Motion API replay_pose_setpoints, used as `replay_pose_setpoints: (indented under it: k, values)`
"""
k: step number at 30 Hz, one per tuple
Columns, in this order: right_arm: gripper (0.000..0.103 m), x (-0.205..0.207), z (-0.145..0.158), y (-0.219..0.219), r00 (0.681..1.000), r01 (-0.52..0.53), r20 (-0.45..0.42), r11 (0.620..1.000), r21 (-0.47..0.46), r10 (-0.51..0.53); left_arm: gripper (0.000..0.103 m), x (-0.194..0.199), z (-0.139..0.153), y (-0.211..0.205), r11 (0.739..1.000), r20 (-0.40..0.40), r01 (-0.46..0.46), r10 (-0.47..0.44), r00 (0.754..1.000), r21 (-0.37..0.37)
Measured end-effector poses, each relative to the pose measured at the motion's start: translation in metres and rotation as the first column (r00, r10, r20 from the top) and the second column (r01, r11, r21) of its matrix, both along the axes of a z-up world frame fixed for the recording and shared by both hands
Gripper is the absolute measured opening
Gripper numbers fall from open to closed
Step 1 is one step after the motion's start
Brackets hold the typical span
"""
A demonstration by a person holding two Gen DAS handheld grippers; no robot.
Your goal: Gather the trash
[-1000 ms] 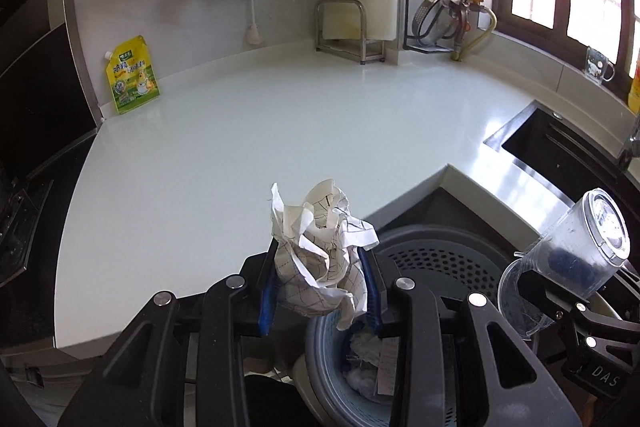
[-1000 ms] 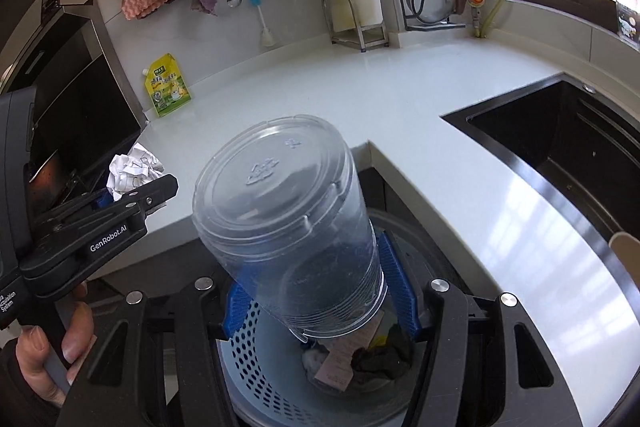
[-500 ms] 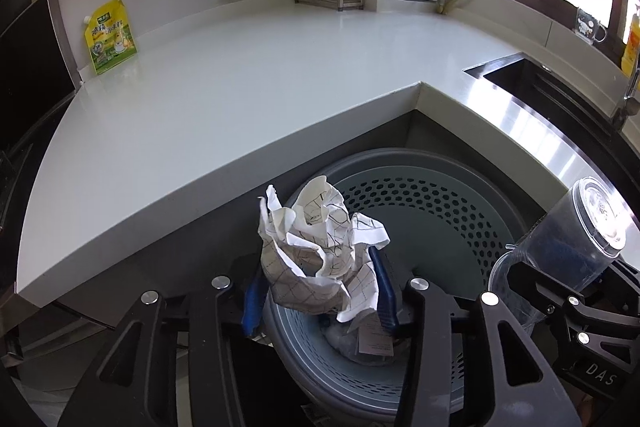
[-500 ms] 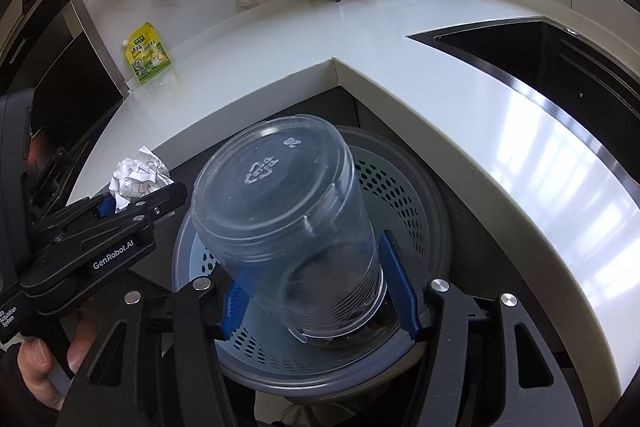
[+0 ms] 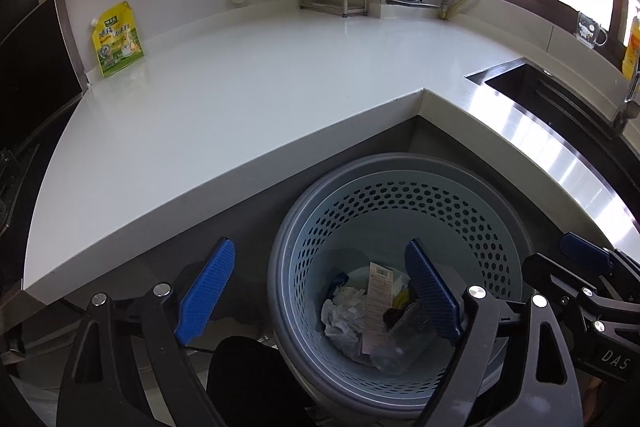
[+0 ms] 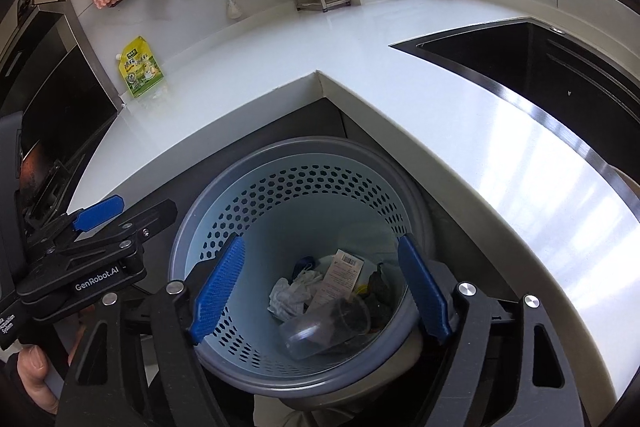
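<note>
Both grippers hang over the bin with jaws opening and nothing between them.

Left gripper (image 5: 316,291) and right gripper (image 6: 320,287) have let go; the crumpled paper (image 6: 292,293) and clear plastic cup (image 6: 324,327) lie at the bottom of the perforated bin (image 6: 224,187), below the counter (image 6: 400,87) corner. Paper is light and soft, gripped anywhere; the cup is light, slick, easily crushed, best taken across its wall. Dark scraps beside the cup are probably more trash, hard to make out; the bin's near rim is cut off.
</note>
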State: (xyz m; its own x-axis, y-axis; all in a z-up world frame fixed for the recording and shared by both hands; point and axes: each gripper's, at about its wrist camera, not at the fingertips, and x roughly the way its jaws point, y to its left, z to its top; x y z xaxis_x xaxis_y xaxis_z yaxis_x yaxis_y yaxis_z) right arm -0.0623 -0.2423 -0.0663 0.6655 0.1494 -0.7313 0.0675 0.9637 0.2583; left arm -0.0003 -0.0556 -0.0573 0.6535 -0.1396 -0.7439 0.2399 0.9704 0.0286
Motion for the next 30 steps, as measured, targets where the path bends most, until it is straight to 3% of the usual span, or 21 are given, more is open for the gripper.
replay_pose_setpoints:
  k: [14,30]
  values:
    - [0.075,-0.0016,-0.0021,0.0033,1.0,0.004,-0.008,1.0,-0.005,-0.005,0.095,-0.0002,-0.0017,0.0027,1.0,-0.015,-0.012,0.012,1.0,-0.008]
    - [0.075,-0.003,0.0035,0.0078,1.0,0.009,0.003,0.999,-0.034,-0.009,0.097,-0.0015,0.0052,0.0058,0.999,-0.017,-0.041,0.041,0.999,-0.004]
